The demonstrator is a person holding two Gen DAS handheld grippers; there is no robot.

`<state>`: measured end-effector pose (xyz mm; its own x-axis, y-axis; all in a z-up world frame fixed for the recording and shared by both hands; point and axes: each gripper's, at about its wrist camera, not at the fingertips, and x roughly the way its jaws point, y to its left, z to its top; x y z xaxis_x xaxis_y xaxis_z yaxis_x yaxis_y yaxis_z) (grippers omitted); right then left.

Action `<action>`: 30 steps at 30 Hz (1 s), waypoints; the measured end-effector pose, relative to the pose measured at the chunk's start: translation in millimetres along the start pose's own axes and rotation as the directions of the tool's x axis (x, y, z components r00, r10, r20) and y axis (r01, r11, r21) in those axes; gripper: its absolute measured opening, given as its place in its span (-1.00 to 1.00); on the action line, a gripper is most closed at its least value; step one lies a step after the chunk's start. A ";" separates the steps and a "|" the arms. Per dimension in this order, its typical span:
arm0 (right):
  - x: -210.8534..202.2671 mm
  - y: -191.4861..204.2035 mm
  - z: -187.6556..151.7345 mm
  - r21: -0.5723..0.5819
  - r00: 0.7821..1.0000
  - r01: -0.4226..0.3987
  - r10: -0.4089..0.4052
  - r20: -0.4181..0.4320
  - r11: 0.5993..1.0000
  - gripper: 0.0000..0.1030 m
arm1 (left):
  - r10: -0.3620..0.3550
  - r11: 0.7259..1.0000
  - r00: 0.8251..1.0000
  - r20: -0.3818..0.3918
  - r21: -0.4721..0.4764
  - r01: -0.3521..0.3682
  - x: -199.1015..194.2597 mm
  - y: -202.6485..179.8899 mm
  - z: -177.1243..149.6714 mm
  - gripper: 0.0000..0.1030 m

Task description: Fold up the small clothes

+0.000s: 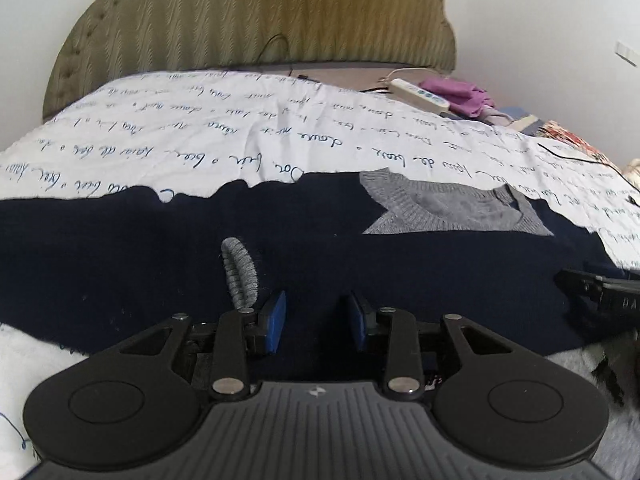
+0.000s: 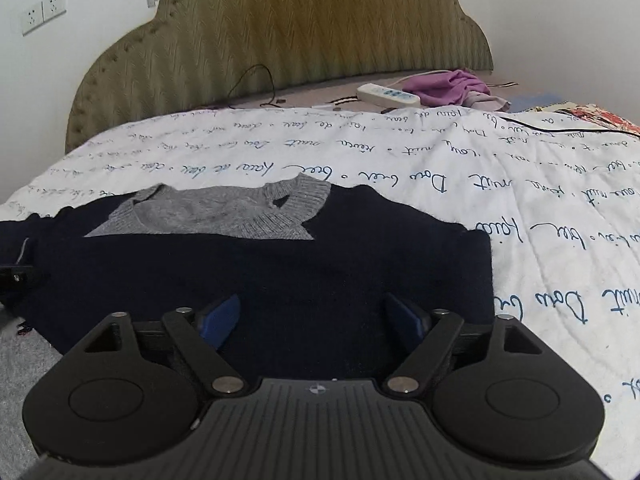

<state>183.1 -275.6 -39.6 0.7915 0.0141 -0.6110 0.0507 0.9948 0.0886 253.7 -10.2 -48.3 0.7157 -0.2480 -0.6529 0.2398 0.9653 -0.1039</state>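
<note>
Both spread tools, left tool [image 1: 316, 322] and right tool [image 2: 314, 320], hover over a navy knit sweater [image 2: 280, 272].

Bedroom: padded headboard [image 2: 304, 32], quilted bedspread [image 2: 440, 168].

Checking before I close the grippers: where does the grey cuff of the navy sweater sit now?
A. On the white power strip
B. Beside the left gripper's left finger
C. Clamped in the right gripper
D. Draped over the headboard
B: the grey cuff stands on the navy sweater beside the left finger of the open left gripper.
</note>
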 end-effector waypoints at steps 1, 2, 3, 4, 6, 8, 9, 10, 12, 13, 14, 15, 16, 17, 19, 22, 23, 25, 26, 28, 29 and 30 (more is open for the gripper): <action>1.7 0.6 1.3 -0.002 1.000 -0.003 0.003 -0.002 1.000 0.69 | 0.000 1.000 1.000 0.002 0.009 0.000 -0.3 -0.3 -0.5 -0.36; 2.8 1.4 1.7 -0.007 1.000 -0.009 0.009 -0.006 1.000 0.71 | -0.003 1.000 1.000 0.003 0.011 0.003 -1.2 -1.0 0.3 -0.36; 3.5 2.8 2.3 -0.016 1.000 -0.010 0.010 -0.010 1.000 0.74 | -0.014 1.000 1.000 0.010 -0.003 0.014 -6.0 1.1 0.8 -0.35; 3.8 4.2 2.7 -0.025 1.000 -0.007 0.007 -0.013 1.000 0.75 | -0.027 0.999 0.999 0.028 -0.030 0.028 -15.5 5.3 0.1 -0.35; 3.0 5.8 2.8 -0.031 1.000 0.000 0.000 -0.011 1.000 0.76 | -0.031 0.995 0.993 0.118 -0.092 0.042 -42.1 25.7 0.1 -0.27; 2.5 5.8 2.6 -0.026 1.000 -0.002 0.002 -0.008 1.000 0.76 | 0.035 0.983 0.976 0.216 -0.185 0.005 -67.8 58.9 -2.8 0.36; 2.9 5.6 2.6 -0.024 1.000 -0.003 0.003 -0.008 1.000 0.77 | 0.092 0.966 0.964 0.249 -0.258 -0.025 -77.9 82.1 -3.7 0.68; 3.2 5.6 2.6 -0.024 1.000 -0.004 0.004 -0.009 1.000 0.77 | 0.156 0.936 0.951 0.267 -0.348 -0.056 -86.9 108.2 -4.1 0.71; 3.3 5.7 2.7 -0.024 1.000 -0.003 0.003 -0.008 1.000 0.78 | 0.244 0.840 0.934 0.260 -0.539 -0.069 -99.9 169.0 -4.4 0.70; 3.3 6.0 2.7 -0.025 1.000 -0.002 0.002 -0.008 1.000 0.78 | 0.275 0.767 0.928 0.253 -0.639 -0.053 -106.3 200.5 -6.8 0.70; 3.5 6.6 2.7 -0.026 1.000 -0.001 0.001 -0.009 1.000 0.79 | 0.303 0.687 0.921 0.245 -0.725 -0.033 -112.2 228.6 -9.9 0.70; 3.6 6.8 2.5 -0.026 1.000 -0.001 0.001 -0.009 1.000 0.79 | 0.326 0.602 0.916 0.233 -0.798 -0.011 -116.4 255.5 -13.8 0.70; 3.6 6.9 2.4 -0.026 1.000 -0.001 0.001 -0.009 1.000 0.79 | 0.334 0.532 0.915 0.228 -0.846 0.016 -117.7 278.8 -18.0 0.70; 3.5 6.9 2.4 -0.027 1.000 0.000 0.000 -0.009 1.000 0.80 | 0.341 0.476 0.914 0.221 -0.879 0.035 -116.5 299.3 -22.2 0.70; 3.3 6.8 2.5 -0.026 1.000 0.000 0.000 -0.008 1.000 0.80 | 0.347 0.400 0.920 0.185 -0.916 0.033 -110.2 326.2 -27.9 0.70; 4.1 7.7 2.3 -0.029 1.000 0.005 -0.005 -0.008 1.000 0.80 | 0.322 0.342 0.933 0.158 -0.939 0.041 -92.7 350.8 -28.3 0.68; 4.4 8.0 2.3 -0.030 1.000 0.007 -0.007 -0.008 1.000 0.80 | 0.316 0.343 0.936 0.152 -0.939 0.037 -88.1 354.5 -26.2 0.68; 4.9 8.2 2.2 -0.031 1.000 0.008 -0.008 -0.009 0.999 0.80 | 0.335 0.360 0.933 0.133 -0.933 0.004 -80.5 359.7 -19.8 0.40; 4.9 8.1 2.2 -0.030 1.000 0.008 -0.008 -0.009 1.000 0.80 | 0.348 0.369 0.931 0.111 -0.929 -0.027 -76.4 361.6 -15.9 0.00; 4.8 8.2 2.3 -0.030 1.000 0.007 -0.007 -0.009 1.000 0.80 | 0.355 0.373 0.932 0.067 -0.925 -0.076 -67.4 365.9 -11.8 -0.60; 5.0 8.2 2.1 -0.029 1.000 0.007 -0.007 -0.008 1.000 0.80 | 0.365 0.383 0.930 0.056 -0.919 -0.095 -63.7 366.3 -10.3 -0.78; 5.2 8.1 1.9 -0.027 1.000 0.006 -0.006 -0.008 1.000 0.80 | 0.387 0.404 0.921 0.049 -0.907 -0.122 -64.9 362.3 -8.6 -0.80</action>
<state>188.8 -267.7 -40.5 0.7863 0.0084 -0.6178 0.0389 0.9972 0.0631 288.4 356.3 -50.1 0.7838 0.1410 -0.6049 -0.5850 0.4949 -0.6426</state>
